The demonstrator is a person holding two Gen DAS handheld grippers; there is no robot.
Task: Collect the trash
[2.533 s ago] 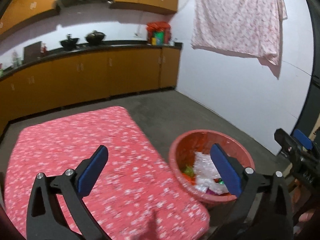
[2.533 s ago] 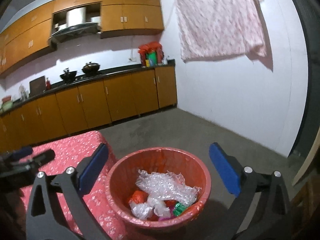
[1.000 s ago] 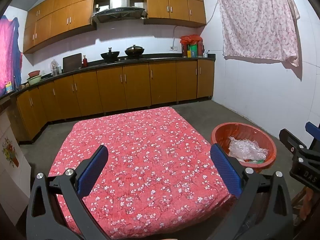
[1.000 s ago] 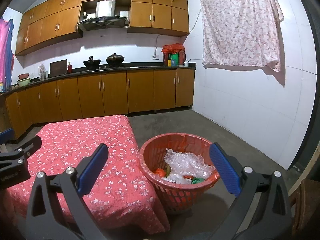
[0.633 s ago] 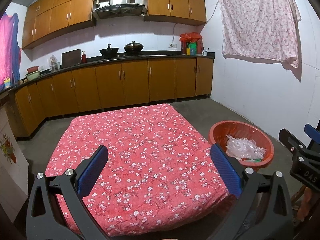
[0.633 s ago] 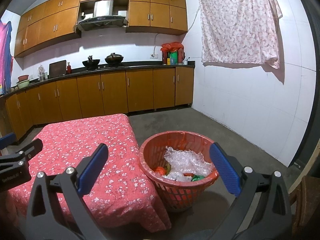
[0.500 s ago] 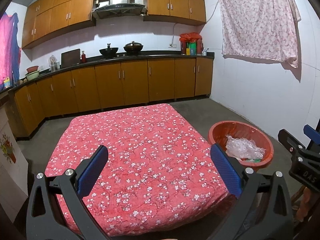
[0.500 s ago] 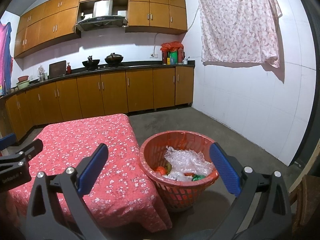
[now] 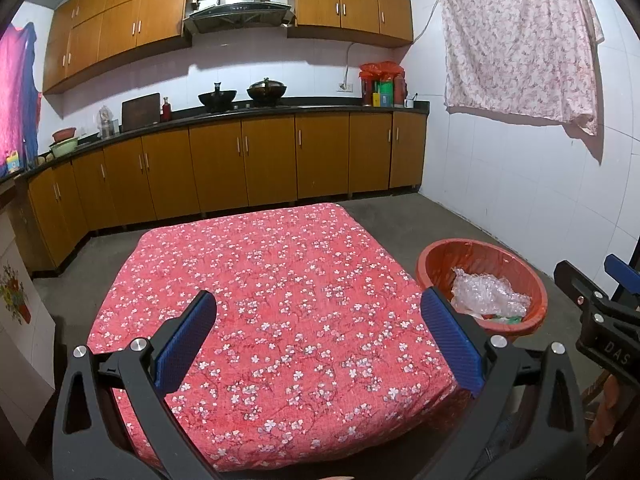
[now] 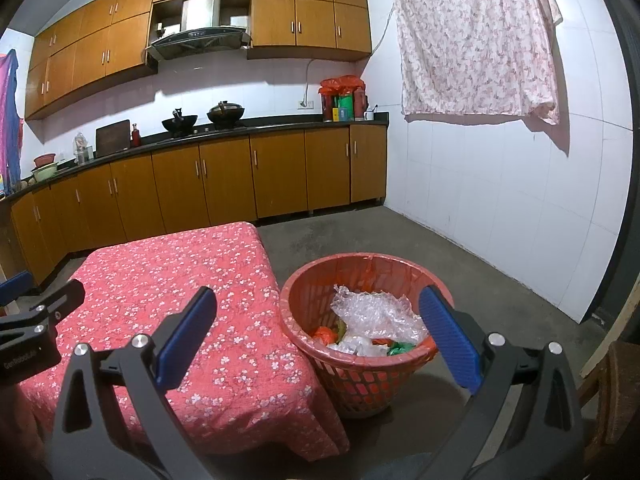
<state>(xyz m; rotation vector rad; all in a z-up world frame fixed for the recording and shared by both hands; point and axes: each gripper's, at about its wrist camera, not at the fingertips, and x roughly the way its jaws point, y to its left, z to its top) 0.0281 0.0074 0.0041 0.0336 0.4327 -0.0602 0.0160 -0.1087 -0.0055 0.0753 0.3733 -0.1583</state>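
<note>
Now, step: the surface point(image 9: 280, 300) beside the basket point(image 10: 360, 376) shows no litter, so you look to be at the final check.
Left tool point(image 9: 316, 336): fingers wide apart, holding nothing, above the near edge of the surface, left of the basket.
Right tool point(image 10: 316, 328): fingers wide apart, empty, in front of the basket.
Trash: bubble wrap point(image 10: 376, 312) and colored scraps sit inside the basket, below its rim.
Doing it well: scan the red cloth and the floor around the basket slowly; small scraps may hide in the flower print.
Caution: keep both tools off the basket rim so it doesn't tip.
</note>
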